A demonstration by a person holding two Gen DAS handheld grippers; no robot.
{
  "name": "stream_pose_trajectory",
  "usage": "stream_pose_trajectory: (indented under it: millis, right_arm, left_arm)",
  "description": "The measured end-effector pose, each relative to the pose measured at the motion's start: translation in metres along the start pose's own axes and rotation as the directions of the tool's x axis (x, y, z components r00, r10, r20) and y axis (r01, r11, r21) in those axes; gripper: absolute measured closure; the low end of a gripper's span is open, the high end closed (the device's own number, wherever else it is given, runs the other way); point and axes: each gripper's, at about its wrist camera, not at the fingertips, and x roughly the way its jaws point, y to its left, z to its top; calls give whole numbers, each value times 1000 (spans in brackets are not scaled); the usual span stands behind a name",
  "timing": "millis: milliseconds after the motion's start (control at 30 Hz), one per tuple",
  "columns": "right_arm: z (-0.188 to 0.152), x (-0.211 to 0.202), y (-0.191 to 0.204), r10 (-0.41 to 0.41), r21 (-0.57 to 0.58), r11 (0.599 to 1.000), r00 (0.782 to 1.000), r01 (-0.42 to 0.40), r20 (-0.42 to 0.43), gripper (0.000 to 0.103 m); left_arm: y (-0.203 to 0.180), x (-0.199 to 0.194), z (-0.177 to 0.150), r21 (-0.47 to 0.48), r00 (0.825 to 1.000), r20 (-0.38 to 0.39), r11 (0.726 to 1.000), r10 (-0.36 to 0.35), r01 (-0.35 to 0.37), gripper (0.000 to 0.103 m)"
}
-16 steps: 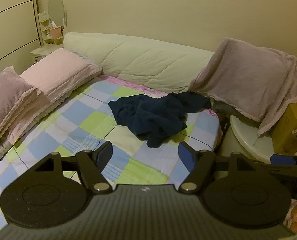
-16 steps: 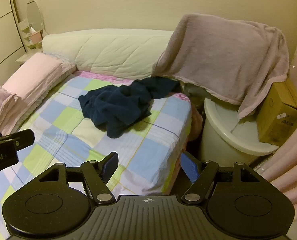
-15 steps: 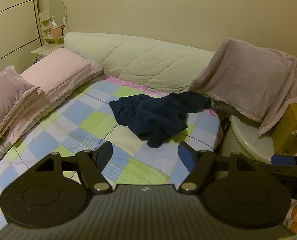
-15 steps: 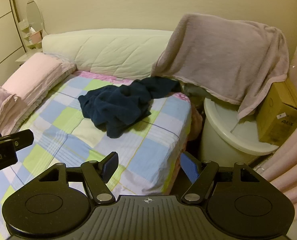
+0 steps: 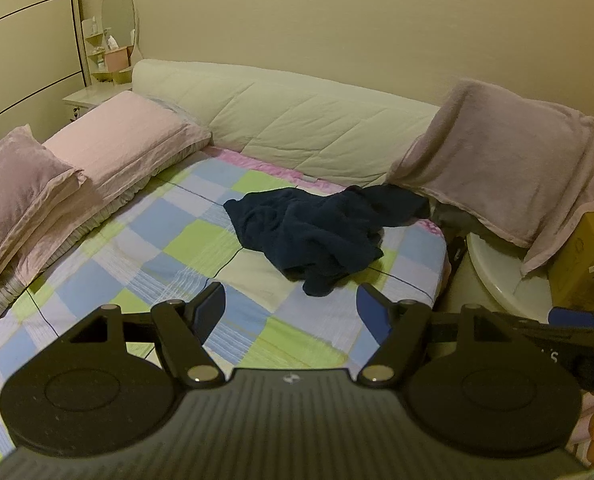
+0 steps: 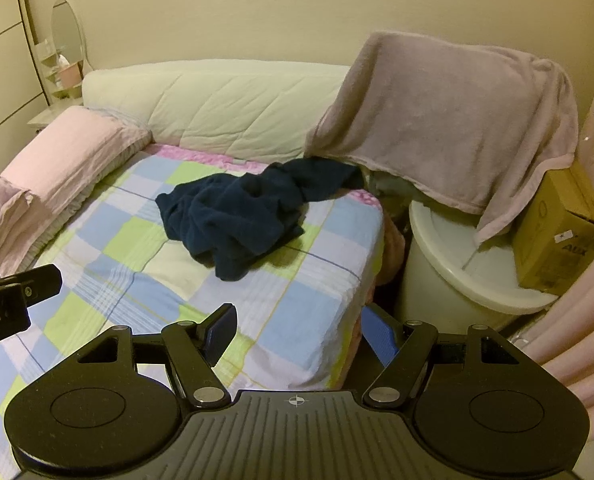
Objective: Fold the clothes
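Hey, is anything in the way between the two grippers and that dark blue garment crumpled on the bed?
Nothing visible. Only bare checked bedsheet lies between the open left gripper, the open right gripper and the dark blue garment. Neither gripper touches it.

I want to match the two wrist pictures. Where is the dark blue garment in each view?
Left wrist: the dark blue garment lies crumpled slightly right of centre on the checkered bedsheet.
Right wrist: it lies left of centre, nearer the bed's right edge.
Shared landmark: the pinkish-brown blanket draped just right of it.
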Motion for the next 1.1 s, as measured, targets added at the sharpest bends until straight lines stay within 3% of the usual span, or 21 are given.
stream_pose_trajectory:
  millis: [1100]
  right_arm:
    - [14, 32, 41, -9, -35, 999, 1000, 10, 9, 31]
  left_arm:
    - [45, 29, 11, -22, 1000, -13, 1000, 1, -2, 34]
